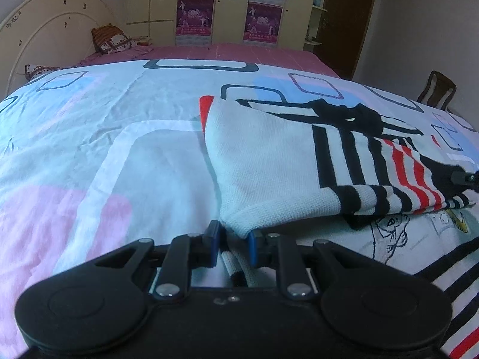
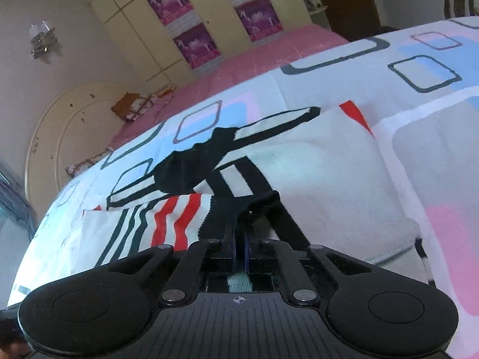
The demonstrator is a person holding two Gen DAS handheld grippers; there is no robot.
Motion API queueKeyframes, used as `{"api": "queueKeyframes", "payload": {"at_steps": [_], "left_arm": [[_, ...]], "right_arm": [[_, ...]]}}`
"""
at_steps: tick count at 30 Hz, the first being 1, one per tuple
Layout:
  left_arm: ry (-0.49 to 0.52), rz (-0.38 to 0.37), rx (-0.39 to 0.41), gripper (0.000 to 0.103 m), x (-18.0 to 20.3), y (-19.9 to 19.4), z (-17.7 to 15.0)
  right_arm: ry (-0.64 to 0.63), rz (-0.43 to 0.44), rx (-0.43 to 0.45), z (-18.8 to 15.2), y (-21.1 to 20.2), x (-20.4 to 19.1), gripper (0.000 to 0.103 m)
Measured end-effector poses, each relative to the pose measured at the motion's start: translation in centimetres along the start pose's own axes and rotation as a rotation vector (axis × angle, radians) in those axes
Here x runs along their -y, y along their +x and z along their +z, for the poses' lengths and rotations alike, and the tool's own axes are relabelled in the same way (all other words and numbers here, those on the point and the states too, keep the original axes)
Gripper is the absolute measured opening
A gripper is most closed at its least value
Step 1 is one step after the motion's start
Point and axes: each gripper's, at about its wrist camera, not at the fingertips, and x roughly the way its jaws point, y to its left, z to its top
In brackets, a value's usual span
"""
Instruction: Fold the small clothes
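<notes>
A small white knit sweater with black and red stripes lies on the bed, partly folded over itself. My left gripper is shut on a white corner of the sweater, the fabric pinched between the blue pads. In the right wrist view the same sweater shows with its black collar and red-striped sleeve. My right gripper is shut on a black-edged part of the sweater. The right gripper's tip also shows at the right edge of the left wrist view.
The bed is covered by a white sheet with pink, blue and grey squares, over a pink blanket. A headboard and pillows stand at the far left. Wardrobes stand behind. A wooden chair is at the right.
</notes>
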Motion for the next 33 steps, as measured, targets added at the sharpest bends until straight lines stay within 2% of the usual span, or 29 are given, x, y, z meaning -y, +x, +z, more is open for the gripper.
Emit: {"api": "queueKeyframes", "payload": {"at_steps": [3, 5, 6, 9, 10, 12, 14, 15, 17, 18, 20, 22, 25, 28, 31, 33], "left_arm": [[0.013, -0.004, -0.014, 0.021, 0.0, 0.1, 0.2], [0.012, -0.024, -0.023, 0.029, -0.3, -0.3, 0.2], [-0.012, -0.042, -0.020, 0.037, -0.7, -1.2, 0.1], [-0.079, -0.081, 0.093, 0.060, -0.8, -5.0, -0.2], [-0.078, -0.087, 0.127, 0.062, -0.3, -5.6, -0.1], [-0.064, -0.107, 0.182, 0.064, 1.3, -5.8, 0.6], [-0.051, -0.144, 0.184, 0.065, 2.9, -4.3, 1.4], [-0.036, -0.149, 0.164, 0.067, 3.7, -3.1, 1.7], [-0.032, -0.111, 0.037, 0.064, 4.4, 0.1, 1.3], [-0.026, -0.107, 0.003, 0.064, 4.5, 1.1, 0.8], [0.022, -0.104, 0.013, 0.064, 4.9, 0.8, 0.7], [0.014, -0.124, 0.023, 0.064, 4.6, 0.2, 1.2], [0.004, -0.148, 0.065, 0.065, 4.2, 0.4, 3.1], [0.024, -0.163, 0.069, 0.067, 5.0, 2.7, 5.6], [0.040, -0.111, 0.066, 0.066, 4.8, 4.8, 7.3], [0.034, -0.121, 0.052, 0.066, 3.7, 5.8, 8.2]], "right_arm": [[-0.023, -0.044, -0.036, -0.6, 1.6, 0.2, 0.004], [-0.027, -0.058, -0.050, -0.6, 1.5, 0.1, 0.004], [-0.035, -0.070, -0.053, -0.4, 1.4, 0.0, 0.005], [-0.099, -0.117, 0.016, -0.2, -1.0, -1.2, 0.008], [-0.134, -0.105, 0.046, -0.2, -1.7, -1.9, 0.008], [-0.196, -0.096, 0.049, -0.3, -1.6, -3.3, 0.008], [-0.261, -0.107, 0.027, -0.8, -0.3, -4.7, 0.008], [-0.278, -0.112, 0.008, -1.1, 0.5, -5.1, 0.008], [-0.294, -0.180, -0.089, -2.0, 2.9, -4.9, 0.008], [-0.303, -0.185, -0.083, -2.4, 3.1, -4.9, 0.008], [-0.333, -0.198, -0.090, -2.3, 3.0, -5.3, 0.008], [-0.322, -0.188, -0.045, -1.7, 2.3, -5.3, 0.008], [-0.274, -0.171, -0.007, 0.0, 2.3, -4.7, 0.008], [-0.301, -0.122, -0.008, 1.6, 4.0, -5.8, 0.008], [-0.341, -0.097, -0.018, 2.5, 5.8, -7.4, 0.008], [-0.338, -0.108, -0.025, 3.0, 6.8, -7.8, 0.008]]}}
